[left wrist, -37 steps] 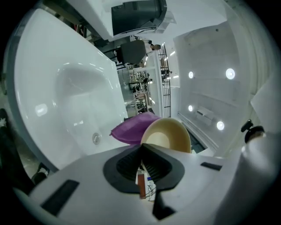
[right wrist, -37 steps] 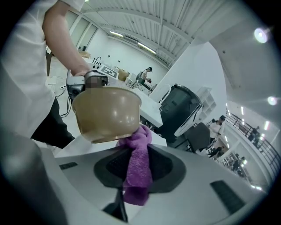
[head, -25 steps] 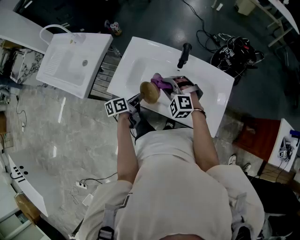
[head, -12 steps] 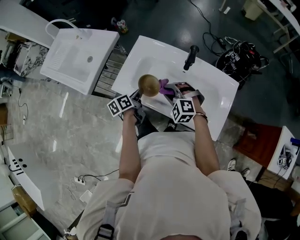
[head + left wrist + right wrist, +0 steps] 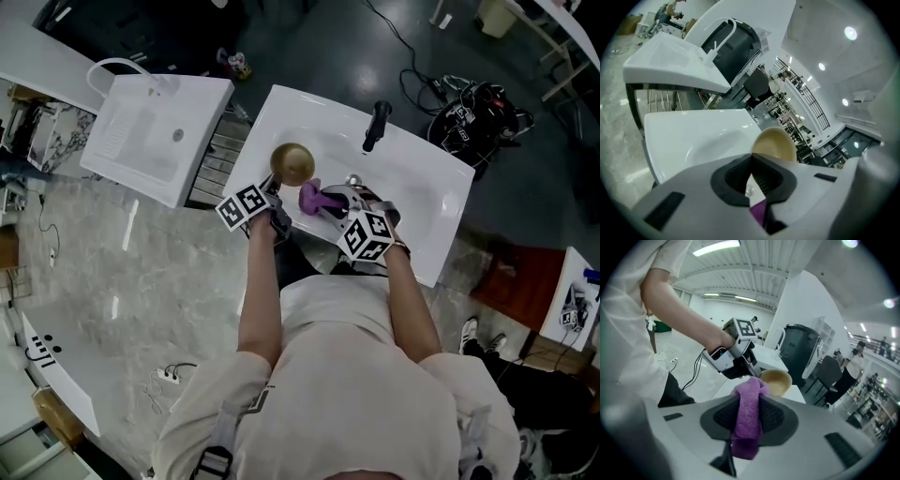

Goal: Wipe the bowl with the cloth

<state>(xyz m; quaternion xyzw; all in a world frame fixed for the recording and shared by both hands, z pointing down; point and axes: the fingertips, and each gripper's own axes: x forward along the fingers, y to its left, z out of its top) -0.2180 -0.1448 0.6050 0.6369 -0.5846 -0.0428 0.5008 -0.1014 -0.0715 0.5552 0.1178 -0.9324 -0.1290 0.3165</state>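
A tan wooden bowl (image 5: 292, 163) hangs over the white sink basin (image 5: 422, 178), with my left gripper (image 5: 275, 186) shut on its near rim. In the left gripper view the bowl (image 5: 774, 142) rises just beyond the closed jaws of the left gripper (image 5: 751, 160). My right gripper (image 5: 330, 202) is shut on a purple cloth (image 5: 311, 196) just right of and below the bowl. In the right gripper view the cloth (image 5: 747, 420) stands up between the jaws of the right gripper (image 5: 749, 401), its tip close to the bowl (image 5: 776, 379) and the left gripper (image 5: 733, 358).
A black faucet (image 5: 375, 124) stands at the basin's far edge. A second white sink (image 5: 150, 131) with a curved white tap sits to the left. Cables and gear (image 5: 473, 112) lie on the dark floor to the far right.
The left gripper has carried the bowl up and to the left, away from me. The cloth, earlier pressed against the bowl, now sits lower and beside it.
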